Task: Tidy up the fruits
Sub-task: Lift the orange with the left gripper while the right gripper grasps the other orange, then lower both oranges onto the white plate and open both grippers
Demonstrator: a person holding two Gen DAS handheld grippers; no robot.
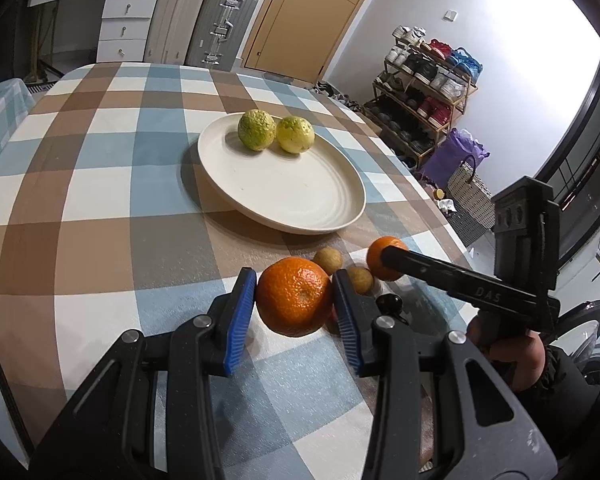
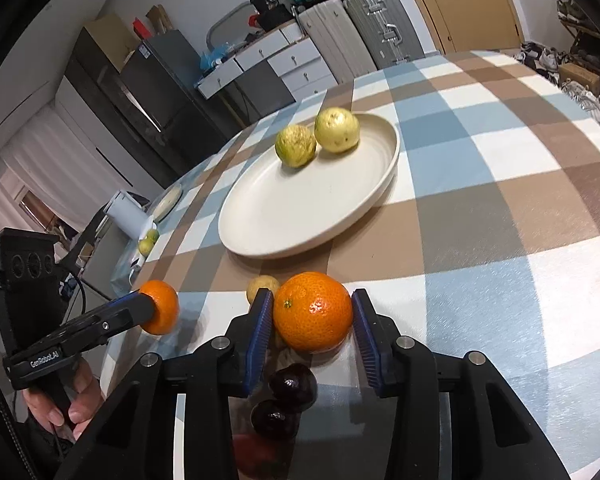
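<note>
Mid-pickup: left gripper (image 1: 294, 297) clamped on a tangerine (image 1: 294, 296), right gripper (image 2: 312, 314) clamped on another tangerine (image 2: 313, 312), both just short of the plate (image 1: 300, 192). Next: carrying both over its rim, beside two guavas (image 1: 275, 133) at the far side.

Both feeds reach me bright and fairly sharp in the middle, but the fisheye bends the checked desk (image 1: 100, 184) into a bulge and the corners fall to black vignette. In the left wrist view I get a blown-out white wall (image 1: 532, 20) at upper right, and soft shadows sit under the plate (image 1: 300, 204) on its near left side. On the right wrist view I see a pale sheen on the cloth at lower right, the dark fruits (image 2: 290, 388) close under the lens look soft, and small glints show on the orange (image 2: 314, 312).
</note>
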